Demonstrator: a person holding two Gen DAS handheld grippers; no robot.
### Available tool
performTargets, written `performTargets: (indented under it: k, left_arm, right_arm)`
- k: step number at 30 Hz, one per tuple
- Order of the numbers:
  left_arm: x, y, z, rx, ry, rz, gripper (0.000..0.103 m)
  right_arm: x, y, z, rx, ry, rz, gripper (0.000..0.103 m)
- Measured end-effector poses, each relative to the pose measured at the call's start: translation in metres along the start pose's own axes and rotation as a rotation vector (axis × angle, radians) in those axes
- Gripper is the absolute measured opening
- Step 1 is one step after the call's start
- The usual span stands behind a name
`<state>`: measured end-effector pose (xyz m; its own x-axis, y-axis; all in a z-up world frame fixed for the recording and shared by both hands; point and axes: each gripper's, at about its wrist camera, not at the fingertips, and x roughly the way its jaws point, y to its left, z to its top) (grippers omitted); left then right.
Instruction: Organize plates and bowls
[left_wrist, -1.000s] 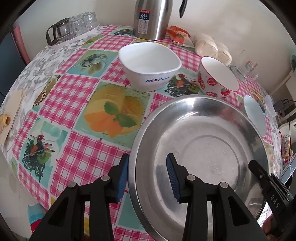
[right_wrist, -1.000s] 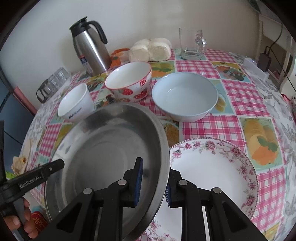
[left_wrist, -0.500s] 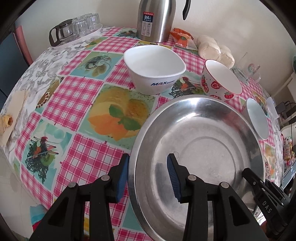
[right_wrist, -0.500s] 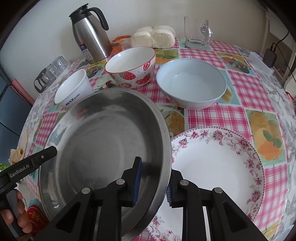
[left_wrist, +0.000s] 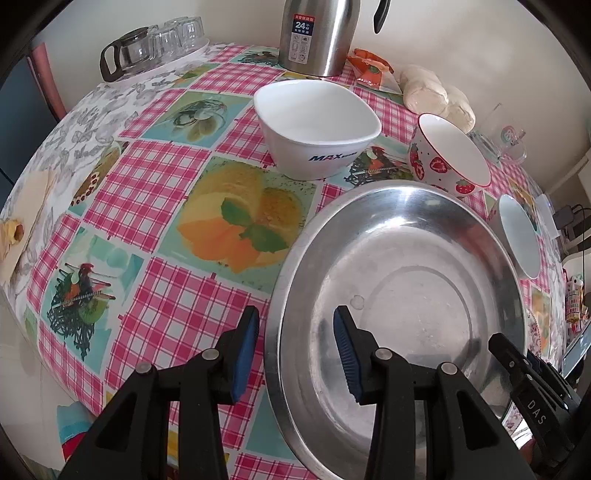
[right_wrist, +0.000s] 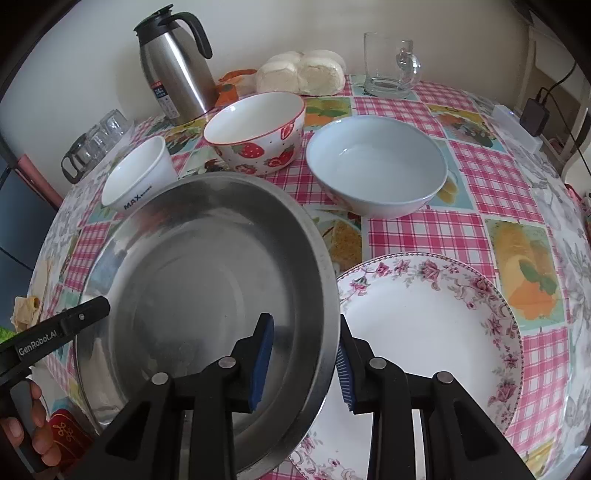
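While both fingers straddle the steel pan (right_wrist: 207, 280) rim loosely, the floral plate (right_wrist: 424, 332) lies partly beneath.

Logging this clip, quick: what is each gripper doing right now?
Left gripper: open, astride the steel pan rim, not pinching.
Right gripper: open, jaws just been opening, same rim between them.

The right gripper (right_wrist: 304, 360) has just been opening — its blue pads, clamped on the rim of the steel pan (right_wrist: 207, 295) a second ago, now stand apart with the rim between them, a gap showing at the inner pad. The pan's right edge sits lower over the floral plate (right_wrist: 436, 332) — and the far bowls show more fully past its rim
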<state>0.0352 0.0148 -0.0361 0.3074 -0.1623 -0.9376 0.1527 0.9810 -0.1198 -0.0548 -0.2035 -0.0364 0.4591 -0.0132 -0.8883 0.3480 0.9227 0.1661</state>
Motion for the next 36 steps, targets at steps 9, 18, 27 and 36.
performTargets:
  k: [9, 18, 27, 36]
  left_arm:
    - [-0.016, -0.003, 0.003, 0.005, -0.075, 0.027, 0.054]
    - [-0.017, -0.005, 0.004, 0.023, -0.083, 0.037, 0.084]
    - [-0.024, -0.009, 0.004, 0.04, -0.14, 0.055, 0.099]
    - [-0.05, -0.027, 0.002, 0.071, -0.248, -0.049, 0.1]
  right_arm:
    - [-0.014, -0.003, 0.004, 0.012, -0.089, -0.021, 0.06]
    - [-0.016, 0.003, 0.005, -0.03, -0.127, -0.036, 0.085]
    - [-0.021, 0.0, 0.005, -0.042, -0.164, -0.04, 0.103]
    - [-0.041, -0.034, 0.007, 0.07, -0.265, -0.104, 0.103]
